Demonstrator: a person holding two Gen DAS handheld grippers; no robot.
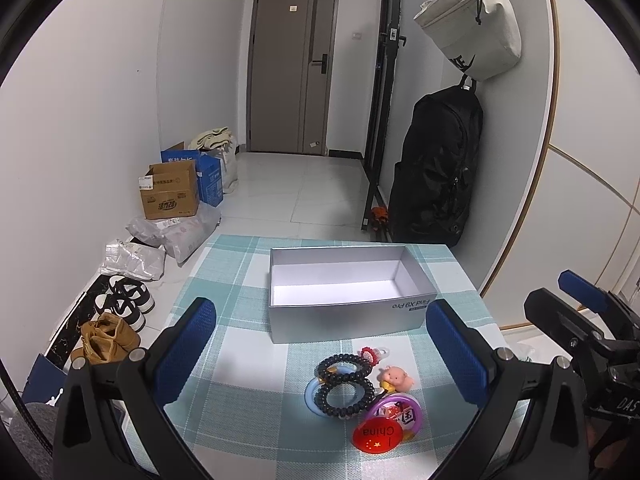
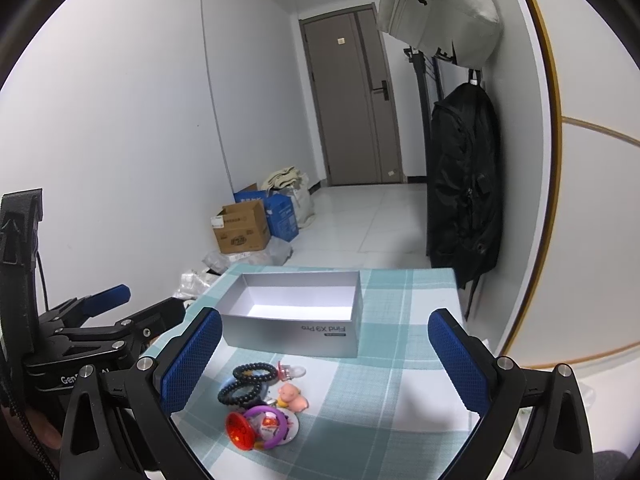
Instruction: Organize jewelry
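Note:
A small heap of jewelry lies on the checked tablecloth (image 1: pixel 240 360): black beaded bracelets (image 1: pixel 345 385) (image 2: pixel 248 383), a light blue ring (image 1: pixel 312 394), a purple ring (image 1: pixel 394 406) (image 2: pixel 267 420), a red round badge (image 1: pixel 378 436) (image 2: pixel 239 430), a pink pig charm (image 1: pixel 397 378) (image 2: pixel 294 396) and a red-and-white clip (image 1: pixel 372 354) (image 2: pixel 290 372). Behind the heap stands an empty silver box (image 1: pixel 348 320) (image 2: pixel 296 334). My left gripper (image 1: pixel 320 352) is open above the heap. My right gripper (image 2: pixel 325 356) is open too, with the heap low and left between its fingers.
The table (image 2: pixel 420 360) is small, with its edges close on every side. On the floor to the left are shoes (image 1: pixel 120 308), parcels (image 1: pixel 172 232) and cardboard boxes (image 1: pixel 172 194). A black backpack (image 1: pixel 436 168) and a beige bag (image 1: pixel 472 24) hang on the right wall.

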